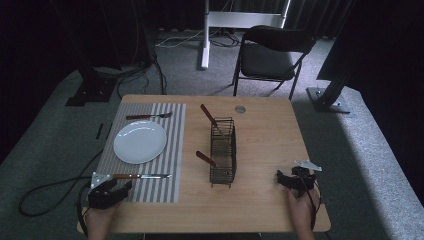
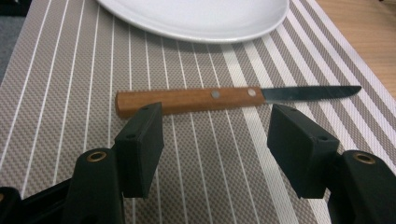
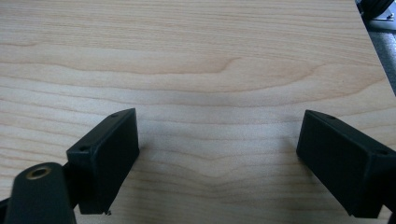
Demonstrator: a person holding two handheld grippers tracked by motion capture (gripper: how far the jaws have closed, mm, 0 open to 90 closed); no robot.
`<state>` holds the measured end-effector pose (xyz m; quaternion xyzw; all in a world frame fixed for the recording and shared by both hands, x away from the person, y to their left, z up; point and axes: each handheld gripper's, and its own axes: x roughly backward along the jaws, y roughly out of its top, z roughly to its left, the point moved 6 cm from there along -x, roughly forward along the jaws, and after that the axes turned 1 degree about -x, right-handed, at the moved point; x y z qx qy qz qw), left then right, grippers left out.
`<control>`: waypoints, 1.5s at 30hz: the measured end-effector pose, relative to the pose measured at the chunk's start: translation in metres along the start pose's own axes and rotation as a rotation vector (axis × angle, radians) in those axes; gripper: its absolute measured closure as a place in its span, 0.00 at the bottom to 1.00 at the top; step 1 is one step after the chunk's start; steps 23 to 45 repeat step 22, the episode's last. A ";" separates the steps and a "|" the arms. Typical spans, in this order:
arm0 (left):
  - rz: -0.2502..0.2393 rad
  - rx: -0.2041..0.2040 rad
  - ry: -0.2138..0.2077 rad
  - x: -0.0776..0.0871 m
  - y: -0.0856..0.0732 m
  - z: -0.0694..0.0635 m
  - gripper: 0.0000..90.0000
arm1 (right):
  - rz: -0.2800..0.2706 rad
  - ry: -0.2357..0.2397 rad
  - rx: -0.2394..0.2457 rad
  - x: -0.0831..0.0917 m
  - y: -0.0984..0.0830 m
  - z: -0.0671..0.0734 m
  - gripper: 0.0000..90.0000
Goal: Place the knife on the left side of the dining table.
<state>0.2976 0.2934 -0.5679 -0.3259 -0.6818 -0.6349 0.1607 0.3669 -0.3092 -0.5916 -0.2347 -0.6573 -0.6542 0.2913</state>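
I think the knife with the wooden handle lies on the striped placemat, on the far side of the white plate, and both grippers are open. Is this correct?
One detail is wrong. The knife lies on the striped placemat, but on the near side of the white plate, just ahead of the left gripper; the high view shows this. Both the left gripper and the right gripper are open.
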 end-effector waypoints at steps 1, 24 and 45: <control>-0.004 0.003 -0.005 0.001 0.000 -0.001 0.37 | 0.000 0.000 0.000 0.000 0.000 0.000 0.13; 0.052 0.019 0.046 0.000 -0.012 0.003 0.00 | 0.001 0.000 0.000 0.000 0.000 0.000 0.13; 0.052 0.019 0.046 0.000 -0.012 0.003 0.00 | 0.001 0.000 0.000 0.000 0.000 0.000 0.13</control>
